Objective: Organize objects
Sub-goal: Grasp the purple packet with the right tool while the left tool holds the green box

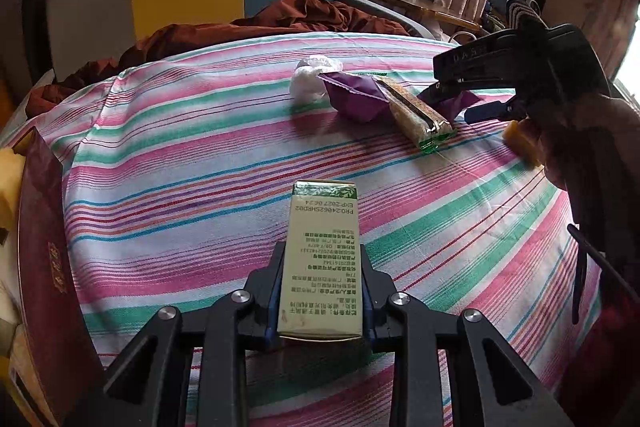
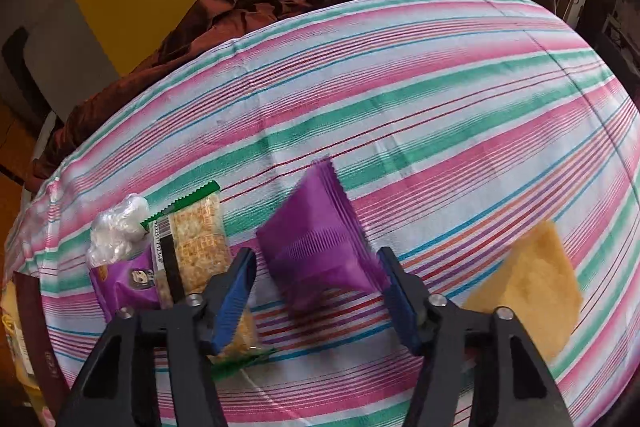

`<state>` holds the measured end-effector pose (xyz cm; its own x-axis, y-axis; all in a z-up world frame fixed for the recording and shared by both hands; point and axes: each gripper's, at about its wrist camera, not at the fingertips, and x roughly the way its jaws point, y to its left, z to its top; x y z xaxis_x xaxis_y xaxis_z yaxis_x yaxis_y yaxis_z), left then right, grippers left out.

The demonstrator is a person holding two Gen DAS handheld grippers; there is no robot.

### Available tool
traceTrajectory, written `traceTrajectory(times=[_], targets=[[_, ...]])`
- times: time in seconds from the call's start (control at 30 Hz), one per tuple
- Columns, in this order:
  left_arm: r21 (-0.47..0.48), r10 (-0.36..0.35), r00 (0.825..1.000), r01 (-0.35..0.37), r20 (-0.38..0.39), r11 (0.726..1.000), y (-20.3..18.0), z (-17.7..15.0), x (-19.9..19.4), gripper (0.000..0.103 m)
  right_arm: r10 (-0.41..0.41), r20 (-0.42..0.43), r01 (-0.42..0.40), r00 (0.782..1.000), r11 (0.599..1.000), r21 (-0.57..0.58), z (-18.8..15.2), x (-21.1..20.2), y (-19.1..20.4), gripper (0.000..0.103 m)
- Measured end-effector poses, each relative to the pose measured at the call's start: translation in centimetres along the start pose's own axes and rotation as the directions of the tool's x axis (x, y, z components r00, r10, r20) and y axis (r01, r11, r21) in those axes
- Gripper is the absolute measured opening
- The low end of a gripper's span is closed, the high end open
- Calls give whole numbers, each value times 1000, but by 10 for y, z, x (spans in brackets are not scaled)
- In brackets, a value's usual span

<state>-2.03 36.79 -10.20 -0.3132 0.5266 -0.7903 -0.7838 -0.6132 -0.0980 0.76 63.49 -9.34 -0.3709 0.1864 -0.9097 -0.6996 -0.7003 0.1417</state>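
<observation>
Gripping carton, closing on purple packet

Left gripper [image 1: 322, 291] clamps the stiff carton [image 1: 323, 259]; right gripper [image 2: 316, 291], part-open, straddles the soft, probably light purple packet [image 2: 316, 247]; pinch mid-body.

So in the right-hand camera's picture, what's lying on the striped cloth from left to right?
Crumpled clear plastic → cracker packet → purple packet between the fingers → yellow sponge.

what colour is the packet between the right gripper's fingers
Purple, with a serrated edge; the packet shows best in the right wrist view, between the right gripper pads.
</observation>
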Motion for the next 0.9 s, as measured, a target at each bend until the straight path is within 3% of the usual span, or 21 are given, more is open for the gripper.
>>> traceTrajectory(times=[0.07,0.17,0.43,0.9], targets=[[-6,2,1000,-2,10,1000,0,-1,0,31,-7,11,8,1000,1000,-18,-1,-3,-1,35],[-13,5,1000,-4,16,1000,0,-1,1,31,31,6,-31,1000,999,18,1,-4,-9,33],[-19,-2,1000,2,23,1000,2,-2,1,31,176,9,-175,984,971,160,3,-5,-30,45],[-17,3,1000,-2,27,1000,0,-3,0,31,231,52,-237,972,946,222,10,-5,-38,49]])
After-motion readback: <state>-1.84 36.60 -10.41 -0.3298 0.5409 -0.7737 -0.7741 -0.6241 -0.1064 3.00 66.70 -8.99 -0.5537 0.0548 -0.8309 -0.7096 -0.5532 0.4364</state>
